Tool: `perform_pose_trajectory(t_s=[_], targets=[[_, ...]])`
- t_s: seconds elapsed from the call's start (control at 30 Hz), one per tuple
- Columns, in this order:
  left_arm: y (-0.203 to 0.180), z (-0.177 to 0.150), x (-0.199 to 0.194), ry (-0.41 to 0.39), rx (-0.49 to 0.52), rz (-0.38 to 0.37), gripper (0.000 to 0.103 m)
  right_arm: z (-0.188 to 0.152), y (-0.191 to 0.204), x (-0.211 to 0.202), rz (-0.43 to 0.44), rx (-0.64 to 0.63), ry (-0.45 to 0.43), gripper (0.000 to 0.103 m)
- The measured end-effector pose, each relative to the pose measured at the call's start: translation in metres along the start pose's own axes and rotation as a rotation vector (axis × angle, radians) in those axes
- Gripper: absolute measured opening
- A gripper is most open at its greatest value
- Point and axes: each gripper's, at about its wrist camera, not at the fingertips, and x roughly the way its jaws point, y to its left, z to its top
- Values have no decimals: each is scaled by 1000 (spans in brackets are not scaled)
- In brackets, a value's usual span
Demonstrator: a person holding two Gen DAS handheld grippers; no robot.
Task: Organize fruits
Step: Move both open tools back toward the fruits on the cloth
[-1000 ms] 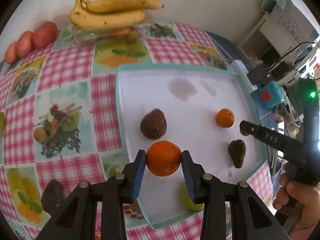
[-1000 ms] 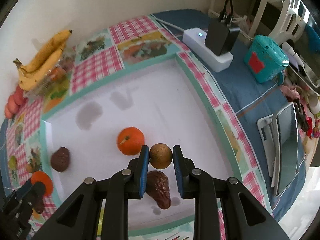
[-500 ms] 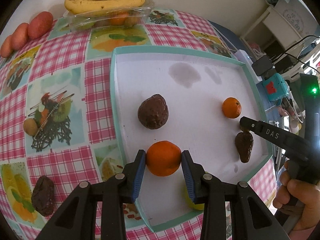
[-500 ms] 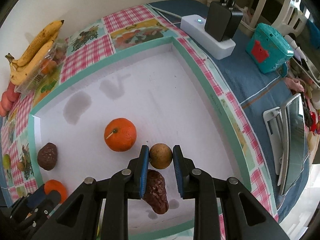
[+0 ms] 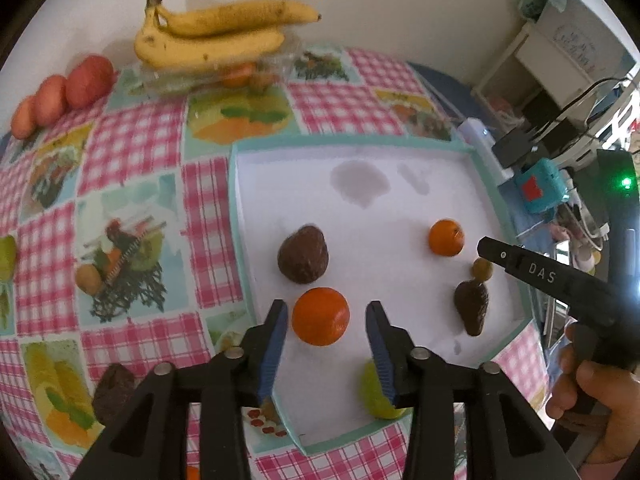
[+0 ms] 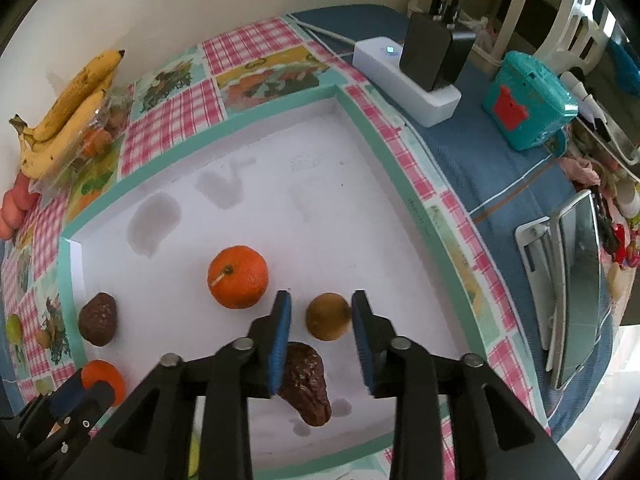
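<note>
Both grippers point steeply down; left gripper (image 5: 326,318) jaws opening around the orange (image 5: 320,316); right gripper (image 6: 321,320) jaws opening around the brown fruit (image 6: 329,316), right pad touching.

Here is the desk (image 5: 132,148), dressed in a pink-checked cloth with fruit pictures. Along the far edge by the wall sits a clear plastic box (image 5: 224,78) with two bananas (image 5: 212,36) on top, and three reddish fruits (image 5: 64,96) line up to its left. A dark brown fruit (image 5: 114,392) lies on the cloth near the front, and a green fruit (image 5: 6,252) peeks in at the left edge. The white tray with the teal rim (image 6: 384,152) takes up the middle. Beyond its right side, on a blue cloth, stand a white power strip (image 6: 404,80) and a teal box (image 6: 528,104).
</note>
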Motion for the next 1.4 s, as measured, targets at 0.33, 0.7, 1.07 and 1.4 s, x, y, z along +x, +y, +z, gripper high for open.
perform_pose_trajectory(t_s=[0.33,0.7,1.07,1.4], targets=[[40,8,-34,-74,-83,105,75,5,25,-50,42,-61,-90,36],[109,-11,-59,-112,-182,253,103,-13,60,-64,42,-137,-102,71],[168,-35,-100,-164,-251,347,103,-30,96,-66,64,-208,-95,84],[203,-59,-132,-228,-322,397,103,-49,142,-76,139,-281,-112,84]])
